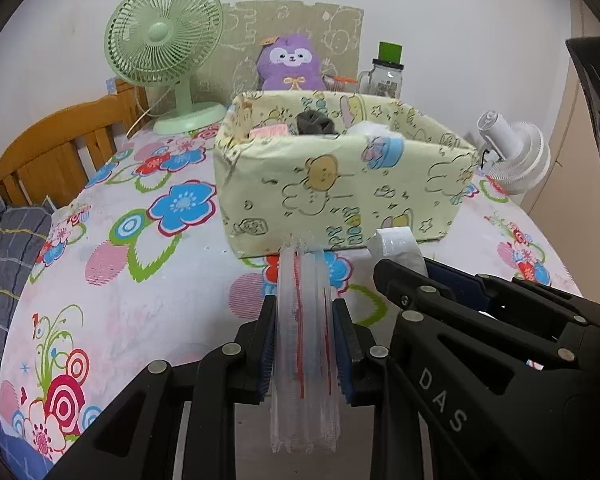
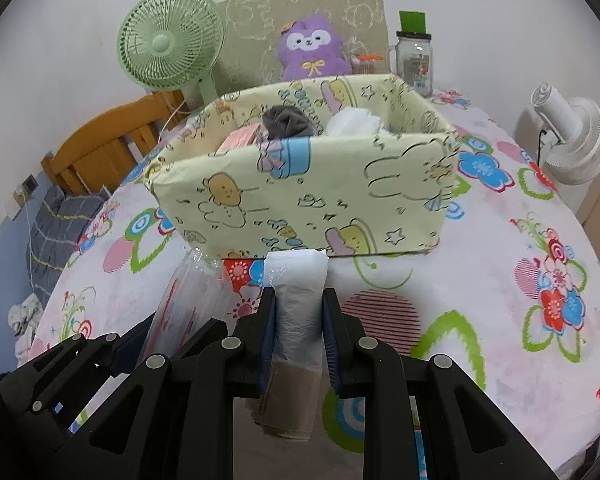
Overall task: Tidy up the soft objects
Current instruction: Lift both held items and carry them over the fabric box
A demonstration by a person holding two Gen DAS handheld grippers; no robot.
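Observation:
A pale yellow fabric box [image 1: 340, 184] [image 2: 308, 192] with cartoon prints stands on the flowered tablecloth. Inside it lie a pink packet [image 2: 238, 140], a grey cloth bundle [image 2: 286, 122] and a white plastic item [image 2: 354, 122]. My left gripper [image 1: 305, 340] is shut on a clear plastic pack with red lines [image 1: 305, 320], held in front of the box. Beside it, my right gripper [image 2: 299, 332] is shut on a white roll of plastic bags [image 2: 296, 300]. The right gripper [image 1: 396, 264] and its roll [image 1: 396, 244] show at the right of the left wrist view. The clear pack [image 2: 188, 296] shows at the left of the right wrist view.
Behind the box stand a green desk fan [image 1: 168, 48], a purple plush toy [image 1: 291, 64] against a printed board, and a glass jar with a green lid [image 1: 386, 76]. A white fan [image 1: 516, 156] sits at the right edge. A wooden bed frame [image 1: 60, 144] lies left.

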